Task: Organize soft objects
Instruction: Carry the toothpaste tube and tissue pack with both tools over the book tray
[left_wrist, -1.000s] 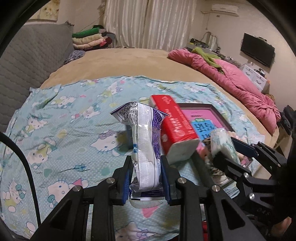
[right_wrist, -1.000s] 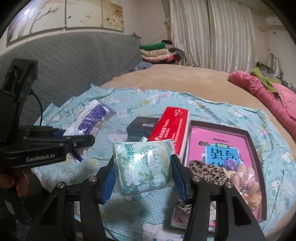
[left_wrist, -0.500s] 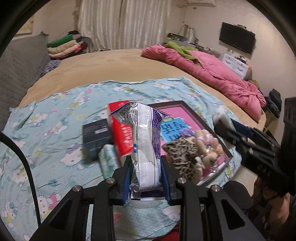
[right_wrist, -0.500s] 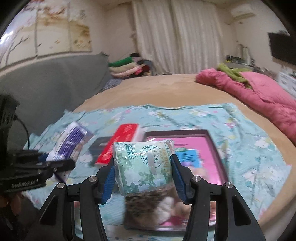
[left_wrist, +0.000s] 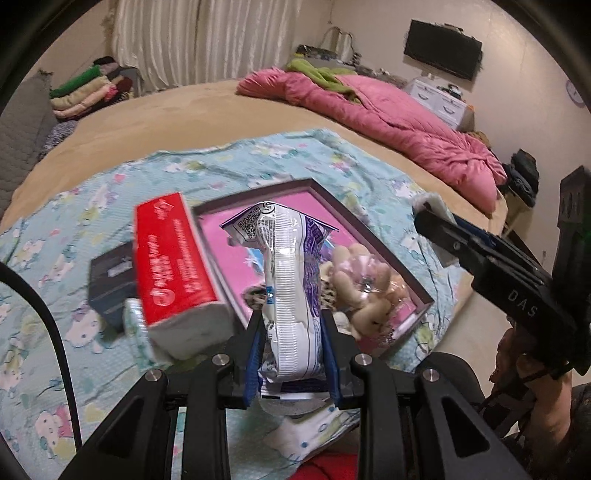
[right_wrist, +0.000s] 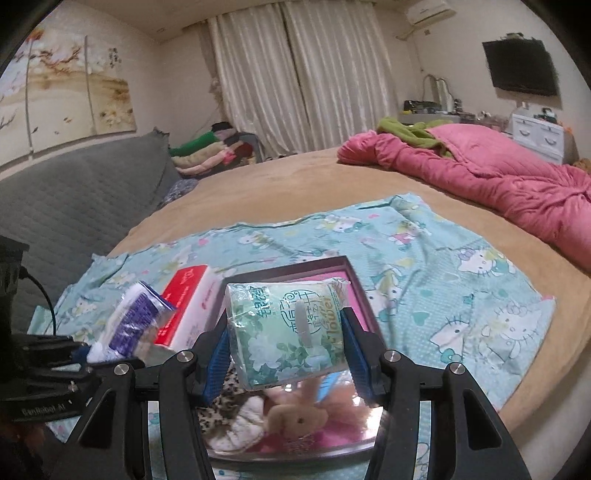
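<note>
Black box (left_wrist: 110, 286): I see it farthest left on the cartoon-print sheet (left_wrist: 74, 229), partly behind the red pack.
Red tissue pack (left_wrist: 173, 258): its near end tilts up; its right edge sits just beside the tray's left rim.
Left gripper (left_wrist: 291, 339): my blue pads are clenched on the white-and-purple packet (left_wrist: 288, 280), which stands upright above the tray's near-left part.
Tray (left_wrist: 369, 236): dark-rimmed, pink inside; a leopard-print piece and plush toy (left_wrist: 369, 291) fill the near end, and the far half looks open to me.
Right gripper (right_wrist: 286, 343): I have it grasping the green floral tissue pack (right_wrist: 286, 332), held over the tray's near half, above the plush.
Room right of tray: bare sheet, then tan bedspread (right_wrist: 295, 184) out to the bed's edge.
Pink quilt (right_wrist: 480, 177): bunched far right, well apart.
</note>
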